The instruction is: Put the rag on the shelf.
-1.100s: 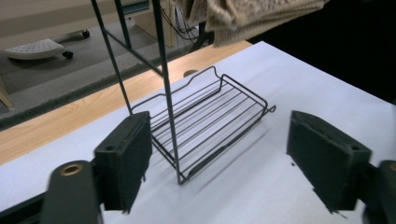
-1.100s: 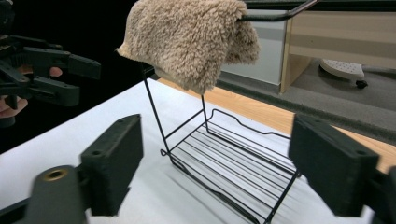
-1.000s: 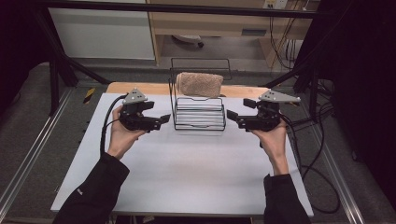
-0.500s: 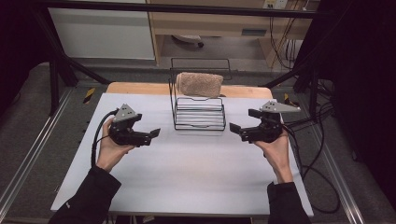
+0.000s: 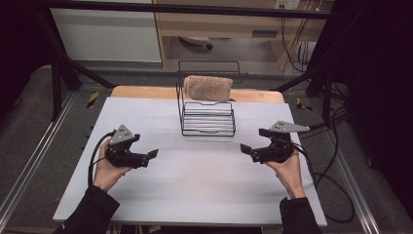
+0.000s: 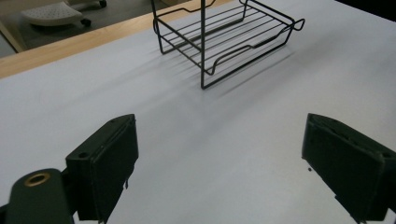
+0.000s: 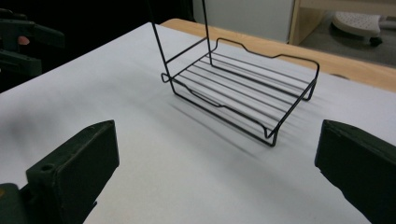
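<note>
Towel sits on rack top, both grippers empty.
Left gripper (image 5: 152,154) at 8, right gripper (image 5: 245,147) at 4 of rack (image 5: 207,118), jaws wide; towel (image 5: 209,88) placed, nothing left visible.

Thin black wire rack (image 5: 207,114) — glossy metal, fuzzy cloth towel (image 5: 209,87), matt white tabletop (image 5: 195,175)

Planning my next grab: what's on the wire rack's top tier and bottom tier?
A brown fuzzy sponge lies on the wire rack top tier. The bottom tier looks bare; the sponge's underside is hidden.
</note>
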A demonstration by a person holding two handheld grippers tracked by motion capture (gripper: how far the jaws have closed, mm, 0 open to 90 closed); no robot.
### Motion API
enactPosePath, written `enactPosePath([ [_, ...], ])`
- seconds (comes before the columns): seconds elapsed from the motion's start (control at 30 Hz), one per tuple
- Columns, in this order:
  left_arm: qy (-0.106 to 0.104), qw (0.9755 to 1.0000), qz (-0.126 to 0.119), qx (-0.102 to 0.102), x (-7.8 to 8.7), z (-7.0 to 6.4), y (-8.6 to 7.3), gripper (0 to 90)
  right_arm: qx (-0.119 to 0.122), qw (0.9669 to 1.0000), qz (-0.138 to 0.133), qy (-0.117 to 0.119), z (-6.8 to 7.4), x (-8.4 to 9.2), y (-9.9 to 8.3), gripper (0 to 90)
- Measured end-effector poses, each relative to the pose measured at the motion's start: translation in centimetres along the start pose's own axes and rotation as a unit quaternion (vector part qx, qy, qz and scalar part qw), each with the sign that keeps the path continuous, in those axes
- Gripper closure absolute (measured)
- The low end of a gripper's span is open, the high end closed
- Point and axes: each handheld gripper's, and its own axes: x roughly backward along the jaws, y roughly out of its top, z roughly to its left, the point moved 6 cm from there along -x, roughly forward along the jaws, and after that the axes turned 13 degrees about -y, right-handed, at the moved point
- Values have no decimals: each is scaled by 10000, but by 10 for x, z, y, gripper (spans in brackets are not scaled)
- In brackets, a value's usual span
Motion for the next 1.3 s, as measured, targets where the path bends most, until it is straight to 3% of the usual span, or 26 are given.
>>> enactPosePath([
  [0.6, -8, 9996, 233, 144, 3, 6, -53, 107, -94, 9987, 421, 283, -5, -4, -73, 2],
  [0.83, -18, 9993, 287, 233, 6, 10, -73, 107, -32, 9985, 409, 360, -11, -1, -97, 2],
  [1.07, -42, 9993, 293, 217, 7, 10, -82, 107, -70, 9982, 492, 324, -15, 4, -112, 2],
  [1.3, -15, 9993, 317, 203, 9, 11, -89, 106, -88, 9982, 498, 321, -16, 8, -114, 2],
])
